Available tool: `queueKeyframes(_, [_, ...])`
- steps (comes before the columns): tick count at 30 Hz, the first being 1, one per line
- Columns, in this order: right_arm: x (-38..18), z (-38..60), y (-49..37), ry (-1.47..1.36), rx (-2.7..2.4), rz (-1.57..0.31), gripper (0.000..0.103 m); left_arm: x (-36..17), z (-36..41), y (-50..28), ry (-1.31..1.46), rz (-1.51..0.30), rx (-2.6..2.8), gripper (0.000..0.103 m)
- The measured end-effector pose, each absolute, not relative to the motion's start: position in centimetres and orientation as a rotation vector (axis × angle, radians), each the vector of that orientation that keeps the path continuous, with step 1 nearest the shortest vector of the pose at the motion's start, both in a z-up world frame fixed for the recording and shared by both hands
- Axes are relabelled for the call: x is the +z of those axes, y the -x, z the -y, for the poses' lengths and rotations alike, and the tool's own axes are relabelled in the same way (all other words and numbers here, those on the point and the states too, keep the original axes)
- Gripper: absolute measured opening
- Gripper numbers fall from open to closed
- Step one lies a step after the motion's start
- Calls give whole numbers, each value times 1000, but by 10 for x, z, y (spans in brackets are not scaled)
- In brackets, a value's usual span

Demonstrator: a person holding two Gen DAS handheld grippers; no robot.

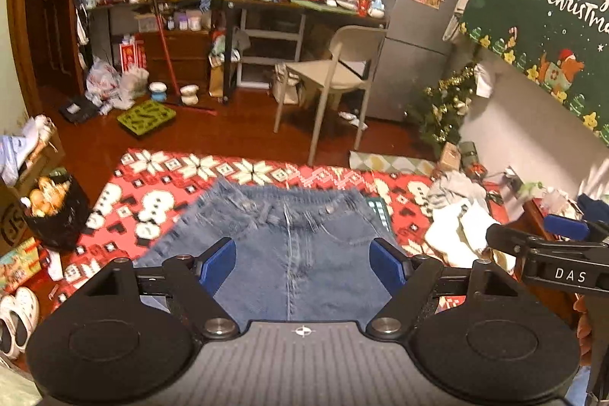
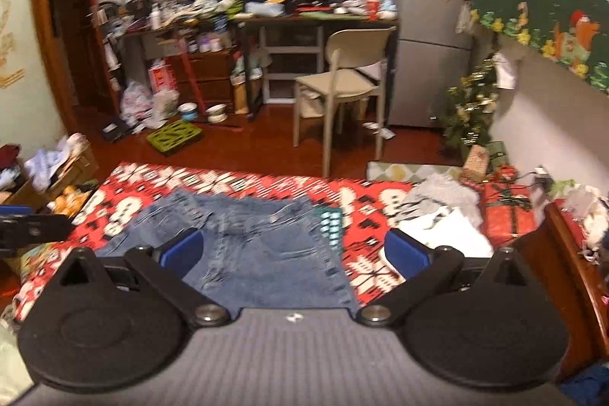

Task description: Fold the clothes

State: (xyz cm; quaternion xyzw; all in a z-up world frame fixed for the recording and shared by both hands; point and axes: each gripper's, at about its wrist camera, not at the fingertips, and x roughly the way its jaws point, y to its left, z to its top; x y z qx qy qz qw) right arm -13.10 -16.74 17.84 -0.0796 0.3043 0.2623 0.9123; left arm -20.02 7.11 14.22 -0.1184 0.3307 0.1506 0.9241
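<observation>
A blue denim garment [image 1: 293, 246] lies flat on a red and white Christmas blanket [image 1: 152, 193], its frayed waistband at the far end. It also shows in the right wrist view [image 2: 259, 253]. My left gripper [image 1: 302, 263] is open and empty, its blue pads above the denim. My right gripper [image 2: 293, 252] is open and empty, above the denim's right edge. The right gripper shows at the right edge of the left wrist view [image 1: 552, 246]. The left gripper shows at the left edge of the right wrist view [image 2: 23, 227].
A pile of white and grey clothes [image 1: 460, 215] lies on the blanket to the right. A beige chair [image 1: 335, 75], a cluttered desk [image 1: 304, 6] and a fridge [image 1: 415, 18] stand beyond. A black bag of fruit [image 1: 49, 204] sits at the left.
</observation>
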Motion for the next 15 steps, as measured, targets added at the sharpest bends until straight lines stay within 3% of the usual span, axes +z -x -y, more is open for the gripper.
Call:
queueKeyframes(6, [184, 166, 123, 228, 465, -559, 102, 149, -69, 177, 204, -657, 310, 81])
queueKeyframes(15, [136, 167, 129, 340, 593, -497, 102, 93, -103, 150, 277, -617, 211, 83])
